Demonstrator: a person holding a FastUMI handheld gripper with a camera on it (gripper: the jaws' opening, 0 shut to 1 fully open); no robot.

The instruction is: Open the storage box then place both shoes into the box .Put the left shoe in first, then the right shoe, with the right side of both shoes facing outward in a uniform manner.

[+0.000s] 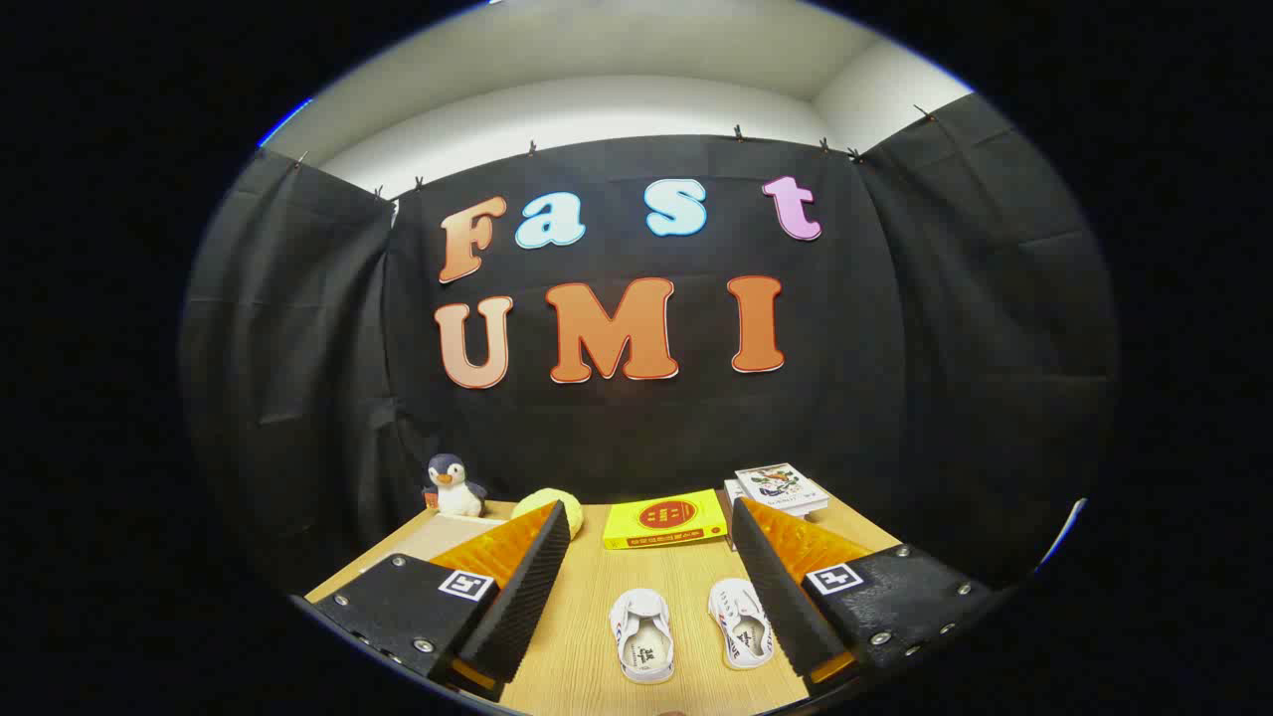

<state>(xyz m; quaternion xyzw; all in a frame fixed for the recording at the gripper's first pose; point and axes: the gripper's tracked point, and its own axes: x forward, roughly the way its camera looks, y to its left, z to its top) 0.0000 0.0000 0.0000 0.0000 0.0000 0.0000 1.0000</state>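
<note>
Even, fairly bright light falls from above; the table (pixel 587 636) is well lit with soft, faint shadows. Focus is sharp throughout. Fisheye distortion bends the edges; the black cloth stays dim.

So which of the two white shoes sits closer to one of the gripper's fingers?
The shoe on the right: it lies right beside the inner face of the open gripper's right-hand finger, while the other shoe sits mid-gap on the table.

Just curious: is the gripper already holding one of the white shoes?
No, the open gripper holds nothing; both white shoes lie on the table between its fingers.
</note>
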